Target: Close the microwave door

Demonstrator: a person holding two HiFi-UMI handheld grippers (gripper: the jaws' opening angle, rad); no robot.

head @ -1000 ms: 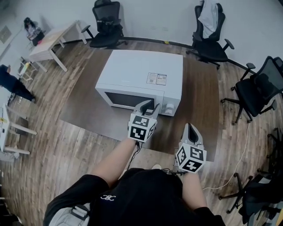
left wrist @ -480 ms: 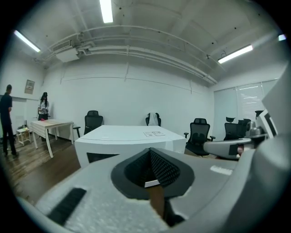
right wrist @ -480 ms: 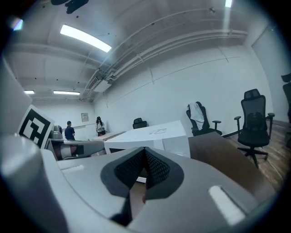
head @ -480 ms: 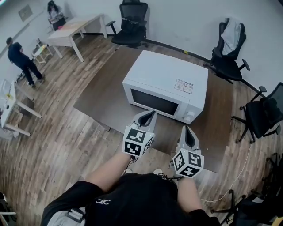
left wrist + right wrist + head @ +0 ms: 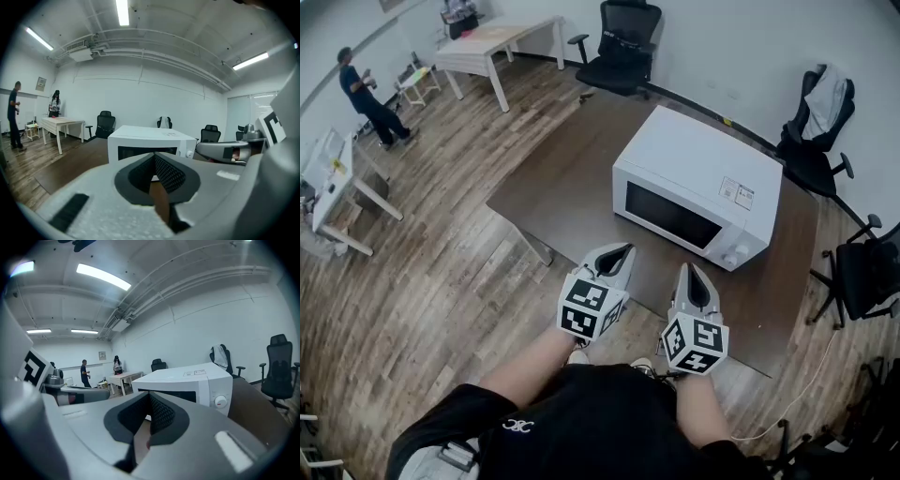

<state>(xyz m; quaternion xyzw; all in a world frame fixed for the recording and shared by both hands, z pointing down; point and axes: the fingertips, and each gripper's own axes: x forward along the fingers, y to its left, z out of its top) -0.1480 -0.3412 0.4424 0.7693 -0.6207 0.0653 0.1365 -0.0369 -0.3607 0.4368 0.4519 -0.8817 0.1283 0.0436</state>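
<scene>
Microwave (image 5: 698, 192) sits on brown surface (image 5: 572, 202), door (image 5: 670, 214) flush w/ front, so task looks done, nothing left. Left gripper (image 5: 617, 253) & right gripper (image 5: 690, 274): both closed, empty, well apart from it.

One microwave (image 5: 698, 187), two grippers (image 5: 617, 253) (image 5: 690, 272).

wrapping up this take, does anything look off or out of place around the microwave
Nothing stands out. The microwave sits level on the dark table with its door shut flush, and no spill or damage shows.
</scene>
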